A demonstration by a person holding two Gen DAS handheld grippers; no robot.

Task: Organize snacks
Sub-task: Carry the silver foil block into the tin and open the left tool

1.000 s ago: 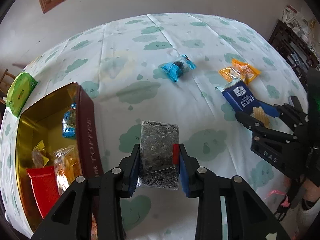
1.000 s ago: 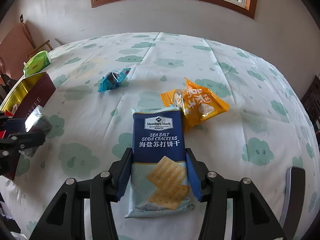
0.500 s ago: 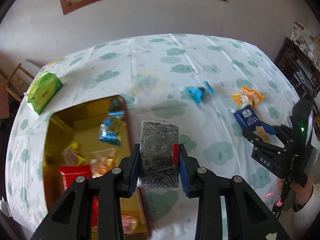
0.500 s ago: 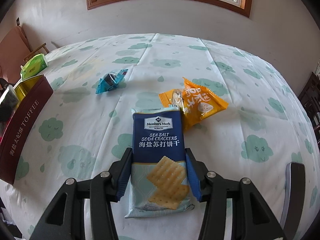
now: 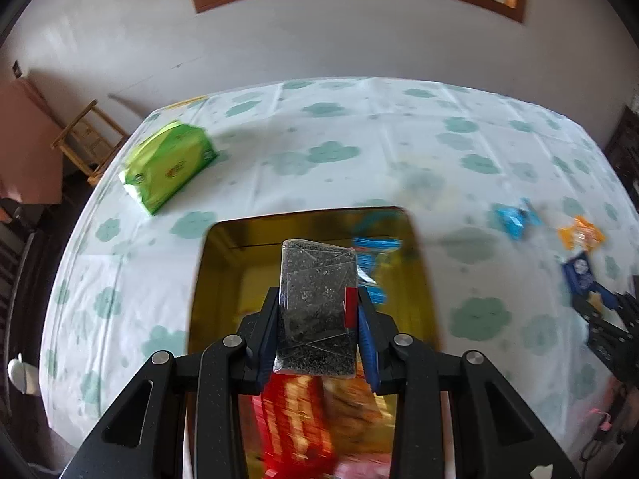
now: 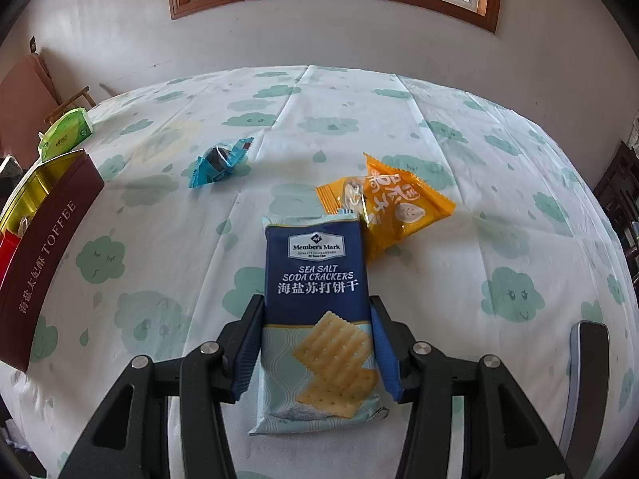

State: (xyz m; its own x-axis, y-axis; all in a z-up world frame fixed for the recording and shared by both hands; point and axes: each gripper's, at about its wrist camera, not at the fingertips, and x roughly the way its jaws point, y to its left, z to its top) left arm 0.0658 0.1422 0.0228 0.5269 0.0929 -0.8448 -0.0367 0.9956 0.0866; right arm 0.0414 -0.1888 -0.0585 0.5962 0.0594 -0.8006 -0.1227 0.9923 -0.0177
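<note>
My left gripper is shut on a clear packet of dark grey snack and holds it above the open gold-lined toffee tin, which holds several wrapped snacks. My right gripper is shut on a blue Sea Salt Soda Crackers pack, low over the tablecloth. The tin's maroon side shows at the left in the right wrist view. An orange snack packet lies just beyond the crackers. A blue wrapped snack lies farther left.
A green packet lies near the table's far left corner, beyond the tin; it also shows in the right wrist view. A wooden chair stands off the table's left edge. Dark furniture stands at the right.
My left gripper has swung left with the grey packet, from over the tablecloth to above the open tin. My right gripper still holds the crackers in about the same place.
</note>
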